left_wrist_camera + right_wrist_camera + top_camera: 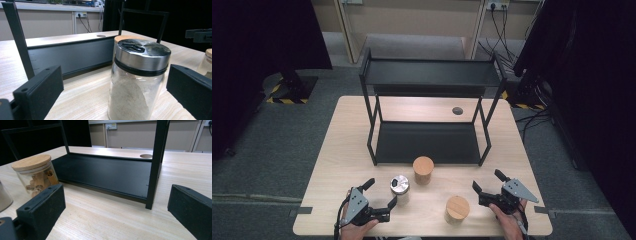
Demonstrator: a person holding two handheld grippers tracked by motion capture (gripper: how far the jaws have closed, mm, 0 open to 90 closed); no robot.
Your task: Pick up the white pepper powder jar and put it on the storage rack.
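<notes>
- My left gripper (379, 195) sits at the table's near edge, jaws spread wide, holding nothing.
- The steel-lidded glass jar (400, 189) of pale powder stands upright just beside its right jaw; in the left gripper view the jar (137, 82) stands between the jaws, untouched.
- My right gripper (487, 181) is also agape and empty, near the right edge.
- Two wooden-lidded jars stand upright: one (423, 170) just before the black shelf rack (427, 135), one (457, 209) nearer me.

We take this for a lab: black curtains (257, 35) flank the desk (337, 165), hazard-taped stands (292, 92) sit on grey carpet (267, 150), cables (504, 35) trail from wall sockets (497, 6).
</notes>
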